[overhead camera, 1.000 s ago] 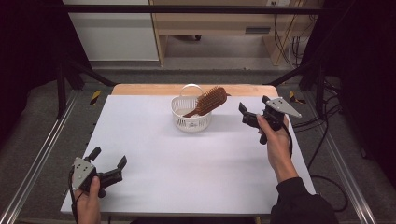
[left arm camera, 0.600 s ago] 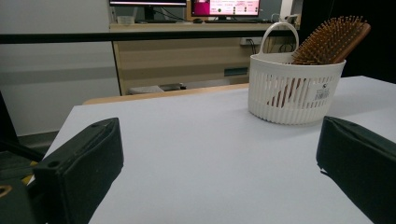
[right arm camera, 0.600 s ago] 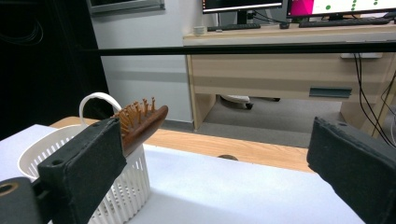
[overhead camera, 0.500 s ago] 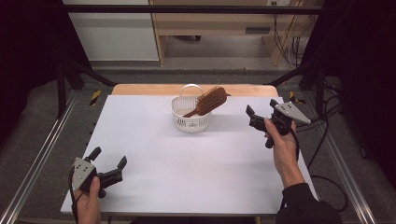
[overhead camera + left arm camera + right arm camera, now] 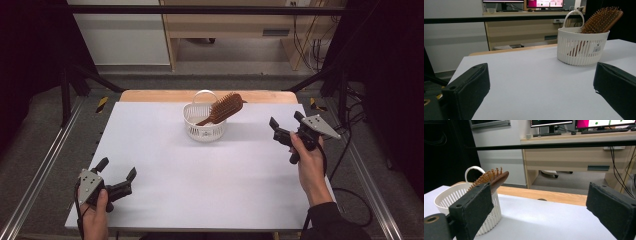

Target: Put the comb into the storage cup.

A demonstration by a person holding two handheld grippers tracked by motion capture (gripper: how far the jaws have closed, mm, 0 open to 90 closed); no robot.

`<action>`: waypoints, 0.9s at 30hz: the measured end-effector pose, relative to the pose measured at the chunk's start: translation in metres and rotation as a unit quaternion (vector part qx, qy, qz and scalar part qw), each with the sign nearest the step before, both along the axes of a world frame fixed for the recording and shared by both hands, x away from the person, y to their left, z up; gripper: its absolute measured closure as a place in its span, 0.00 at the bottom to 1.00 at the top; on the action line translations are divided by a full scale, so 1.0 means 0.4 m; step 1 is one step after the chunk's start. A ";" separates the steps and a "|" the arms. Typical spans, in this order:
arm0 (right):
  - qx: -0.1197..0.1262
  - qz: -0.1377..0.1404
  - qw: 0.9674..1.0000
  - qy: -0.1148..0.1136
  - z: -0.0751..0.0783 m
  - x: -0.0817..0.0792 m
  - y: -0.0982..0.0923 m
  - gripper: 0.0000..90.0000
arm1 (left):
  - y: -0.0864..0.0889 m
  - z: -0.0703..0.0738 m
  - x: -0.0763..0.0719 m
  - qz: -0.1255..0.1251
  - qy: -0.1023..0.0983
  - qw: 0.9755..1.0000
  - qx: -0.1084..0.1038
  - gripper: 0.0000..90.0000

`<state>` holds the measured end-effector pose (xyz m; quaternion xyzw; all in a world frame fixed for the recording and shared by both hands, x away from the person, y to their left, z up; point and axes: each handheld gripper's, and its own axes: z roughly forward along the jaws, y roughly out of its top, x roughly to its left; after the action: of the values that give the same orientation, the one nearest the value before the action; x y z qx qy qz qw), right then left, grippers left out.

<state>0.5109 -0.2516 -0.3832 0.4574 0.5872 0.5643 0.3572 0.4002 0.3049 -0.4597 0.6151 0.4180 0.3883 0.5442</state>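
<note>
A white slotted basket [image 5: 204,125] with a loop handle stands at the far middle of the white table [image 5: 210,170]. A wooden hairbrush [image 5: 223,108] leans in it, bristle head up and out over the right rim; the basket [image 5: 582,46] and brush [image 5: 602,20] also show in the left gripper view, and basket [image 5: 461,202] and brush [image 5: 491,178] in the right gripper view. My left gripper [image 5: 118,172] rests low at the near left corner, open and empty. My right gripper [image 5: 286,125] is held above the table's right side, open and empty, well right of the basket.
A wooden strip [image 5: 150,95] edges the table's far side. Metal frame rails [image 5: 40,175] run along both sides. Beyond the table stand a desk [image 5: 579,152] with monitors and hanging cables [image 5: 305,45].
My right gripper has drawn back to the right and slightly nearer, away from the basket. The left gripper, the basket and the brush have stayed put.
</note>
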 end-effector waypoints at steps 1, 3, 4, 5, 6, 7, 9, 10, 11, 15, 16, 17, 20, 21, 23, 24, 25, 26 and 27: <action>-0.001 0.001 1.000 0.001 -0.002 -0.002 -0.002 0.08 | 0.000 0.000 0.000 0.000 0.000 1.000 0.001 0.01; -0.003 0.000 1.000 0.000 -0.006 -0.007 -0.008 0.08 | -0.001 0.000 0.000 -0.001 -0.001 1.000 0.001 0.01; -0.002 0.000 1.000 -0.001 -0.007 -0.009 -0.010 0.07 | -0.001 0.000 0.000 -0.001 -0.001 1.000 0.000 0.01; -0.002 0.001 1.000 -0.001 -0.008 -0.011 -0.012 0.07 | 0.000 0.000 0.000 -0.001 -0.001 1.000 0.000 0.01; -0.004 0.002 1.000 -0.001 -0.009 -0.014 -0.015 0.07 | 0.000 0.000 0.000 -0.001 -0.001 1.000 -0.001 0.01; -0.004 0.003 1.000 -0.003 -0.010 -0.017 -0.017 0.07 | 0.000 0.000 0.000 0.000 -0.002 1.000 -0.002 0.01; -0.007 0.005 1.000 -0.005 -0.012 -0.025 -0.022 0.06 | 0.001 0.000 -0.001 0.000 -0.002 1.000 -0.002 0.01; -0.005 0.006 1.000 -0.006 -0.013 -0.029 -0.024 0.06 | 0.001 0.000 -0.001 0.000 -0.003 1.000 -0.001 0.01; -0.007 0.007 1.000 -0.008 -0.015 -0.033 -0.026 0.06 | 0.001 0.000 -0.001 0.000 -0.002 1.000 -0.001 0.01; -0.016 0.009 1.000 -0.009 -0.022 -0.048 -0.032 0.05 | 0.001 0.001 -0.002 0.000 -0.004 1.000 -0.002 0.01; -0.016 0.009 1.000 -0.009 -0.023 -0.050 -0.033 0.05 | 0.001 0.001 -0.002 0.001 -0.003 1.000 -0.002 0.01; -0.016 0.010 1.000 -0.010 -0.025 -0.053 -0.035 0.04 | 0.002 0.001 -0.002 0.001 -0.003 1.000 -0.002 0.01; -0.017 0.011 1.000 -0.012 -0.031 -0.063 -0.038 0.03 | 0.003 0.001 -0.002 0.002 -0.004 1.000 -0.003 0.01; -0.019 0.011 1.000 -0.012 -0.033 -0.065 -0.039 0.03 | 0.004 0.001 -0.002 0.002 -0.004 1.000 -0.003 0.01; -0.019 0.011 1.000 -0.012 -0.039 -0.070 -0.042 0.03 | 0.004 0.001 -0.002 0.002 -0.004 1.000 -0.004 0.01; -0.019 0.011 1.000 -0.011 -0.042 -0.072 -0.043 0.03 | 0.004 0.001 -0.002 0.002 -0.004 1.000 -0.005 0.01; -0.020 0.010 1.000 -0.011 -0.045 -0.074 -0.045 0.03 | 0.004 0.001 -0.002 0.002 -0.004 1.000 -0.005 0.01; -0.019 0.010 1.000 -0.011 -0.047 -0.076 -0.046 0.03 | 0.005 0.002 -0.003 0.002 -0.005 1.000 -0.006 0.01; -0.019 0.010 1.000 -0.011 -0.048 -0.079 -0.048 0.03 | 0.005 0.002 -0.003 0.001 -0.006 1.000 -0.006 0.01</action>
<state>0.4794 -0.2707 -0.4024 0.4387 0.5984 0.5615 0.3663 0.3990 0.3068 -0.4590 0.6090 0.4179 0.3901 0.5499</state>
